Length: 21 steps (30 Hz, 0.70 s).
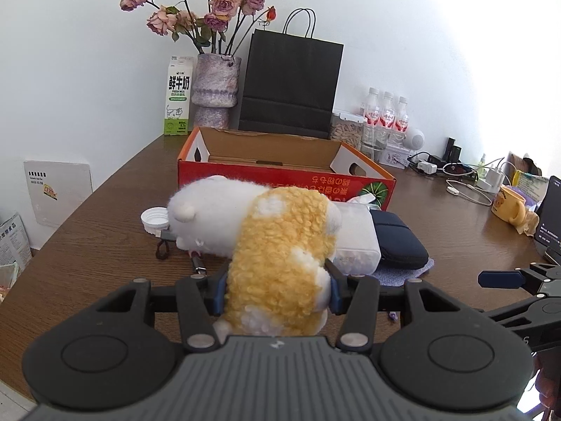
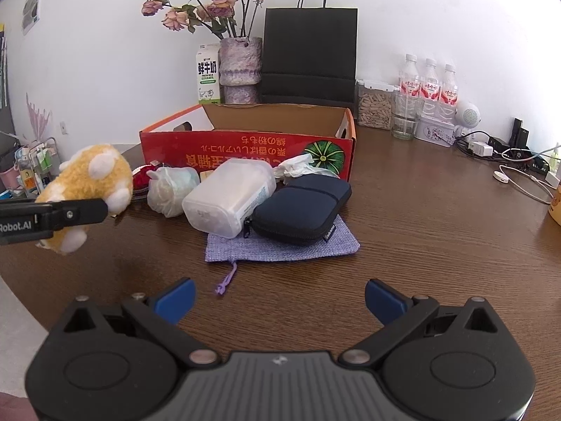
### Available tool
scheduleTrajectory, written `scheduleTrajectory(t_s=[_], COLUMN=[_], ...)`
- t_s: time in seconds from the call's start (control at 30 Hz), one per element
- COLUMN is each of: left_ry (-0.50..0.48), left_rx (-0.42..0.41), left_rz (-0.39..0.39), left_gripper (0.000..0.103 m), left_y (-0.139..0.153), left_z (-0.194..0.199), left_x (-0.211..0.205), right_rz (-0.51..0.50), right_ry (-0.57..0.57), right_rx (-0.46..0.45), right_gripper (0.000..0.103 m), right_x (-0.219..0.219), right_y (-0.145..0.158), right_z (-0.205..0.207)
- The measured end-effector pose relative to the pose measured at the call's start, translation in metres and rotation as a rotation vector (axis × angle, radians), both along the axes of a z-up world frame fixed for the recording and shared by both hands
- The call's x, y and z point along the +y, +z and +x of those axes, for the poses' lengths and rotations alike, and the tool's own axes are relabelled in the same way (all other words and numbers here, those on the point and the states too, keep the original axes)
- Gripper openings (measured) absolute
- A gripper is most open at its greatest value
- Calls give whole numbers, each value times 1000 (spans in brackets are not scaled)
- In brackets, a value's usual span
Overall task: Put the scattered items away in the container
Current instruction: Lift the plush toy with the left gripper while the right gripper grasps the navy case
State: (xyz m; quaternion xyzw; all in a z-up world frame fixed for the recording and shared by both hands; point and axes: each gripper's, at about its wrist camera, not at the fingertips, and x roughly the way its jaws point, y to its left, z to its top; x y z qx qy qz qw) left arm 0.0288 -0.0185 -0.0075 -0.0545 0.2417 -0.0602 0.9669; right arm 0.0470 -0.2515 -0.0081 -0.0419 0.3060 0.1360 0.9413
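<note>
Clamping the plush toy [image 1: 280, 245], left fingers [image 1: 224, 289] near the red box [image 1: 287, 182]; right fingers [image 2: 175, 298] parted.

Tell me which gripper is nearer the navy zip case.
Right. The right gripper hangs open just in front of the navy zip case; the left gripper, holding the plush toy, sits further off to its left.

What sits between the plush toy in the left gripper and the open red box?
Nothing blocks the way from above. The plush toy, clamped in the left gripper, is off the table; the red box is open-topped. Only its near wall needs clearing.
</note>
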Motion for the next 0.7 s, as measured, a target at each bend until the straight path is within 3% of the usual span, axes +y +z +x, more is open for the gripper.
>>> scheduleTrajectory(t_s=[0.33, 0.7], left_ry=[45, 67], left_rx=[-17, -23], left_rz=[-24, -41], left_gripper=[51, 51], left_y=[2, 0], left_z=[7, 24], left_x=[31, 53], right_rz=[-14, -94], right_ry=[8, -142], right_rx=[-52, -33], right_gripper=[103, 103], right_x=[27, 17], right_y=[10, 14], right_z=[31, 111])
